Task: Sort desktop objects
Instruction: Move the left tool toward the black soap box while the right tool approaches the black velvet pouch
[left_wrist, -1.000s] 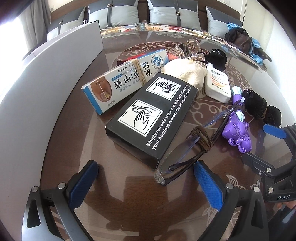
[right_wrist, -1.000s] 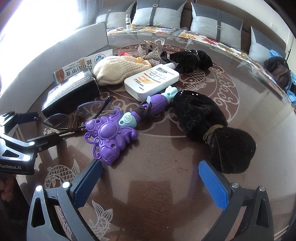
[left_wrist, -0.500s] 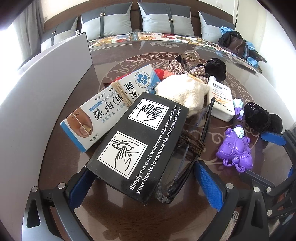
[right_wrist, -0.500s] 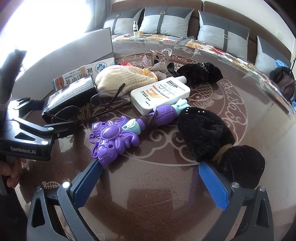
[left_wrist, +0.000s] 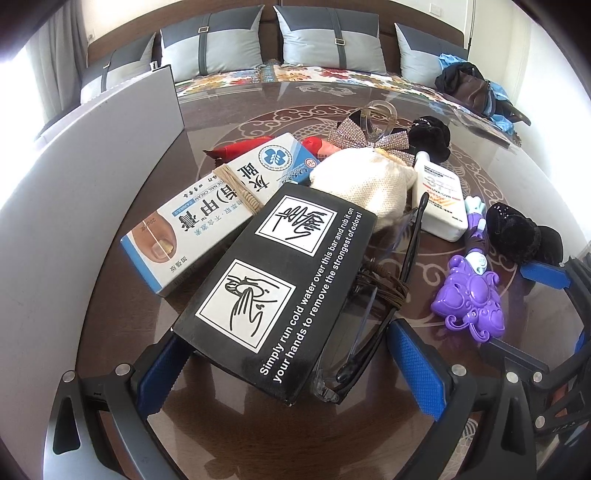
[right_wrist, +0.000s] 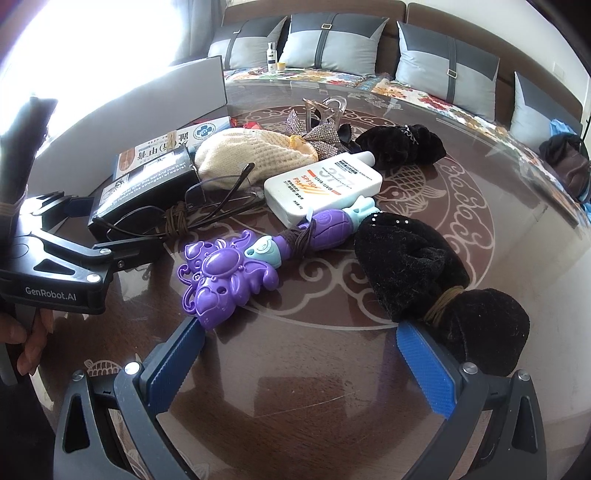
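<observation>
**Grippers by the black box**

The left gripper (left_wrist: 291, 365) is spread wide around the black box (left_wrist: 280, 284) and glasses (left_wrist: 365, 325), low in the frame. The right gripper (right_wrist: 303, 362) is spread too, empty, below the purple toy (right_wrist: 229, 277).

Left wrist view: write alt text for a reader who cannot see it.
The open left gripper straddles a black box and folded glasses on a glass-topped table. Behind lie a blue-and-white cream box, a cream knit pouch, a white sunscreen bottle and a purple toy, with the right gripper at the right edge.
</observation>
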